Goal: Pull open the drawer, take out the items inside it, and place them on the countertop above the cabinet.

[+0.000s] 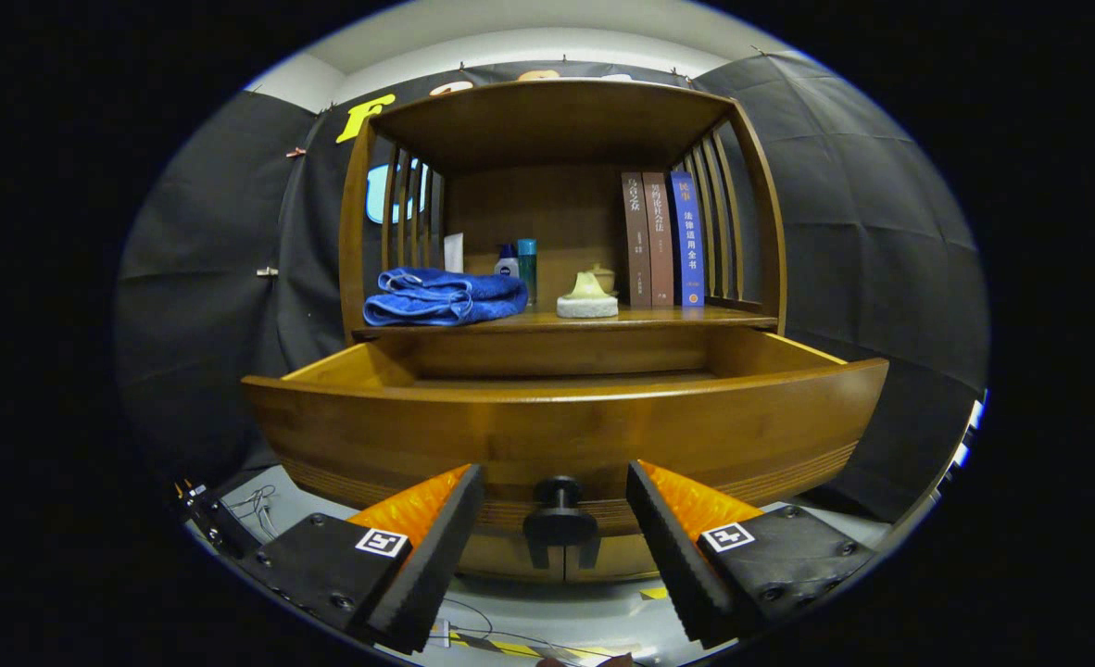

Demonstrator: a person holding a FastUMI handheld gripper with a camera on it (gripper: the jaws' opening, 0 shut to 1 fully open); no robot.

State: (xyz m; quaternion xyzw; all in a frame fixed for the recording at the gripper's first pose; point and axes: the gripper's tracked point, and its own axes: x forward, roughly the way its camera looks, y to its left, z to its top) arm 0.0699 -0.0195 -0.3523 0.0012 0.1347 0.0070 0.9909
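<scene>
Towel (446, 296): blue, folded, left on the countertop (677, 319).
Bottles (518, 264): behind the towel.
Gripper (555, 505): fingers spread wide, holding nothing.
Knob (560, 521): between the fingers, untouched.
Drawer (566, 431): pulled out, front wall hides its contents.
Books (663, 239): upright, right.

We are seeing a dim booth, with light falling from above onto the glossy brown wooden drawer front (566, 431), which is giving a soft sheen. The shelf recess behind the folded blue towel (444, 296) is sitting in shadow. Fisheye distortion is bowing straight edges outward; focus is holding sharp throughout.
</scene>
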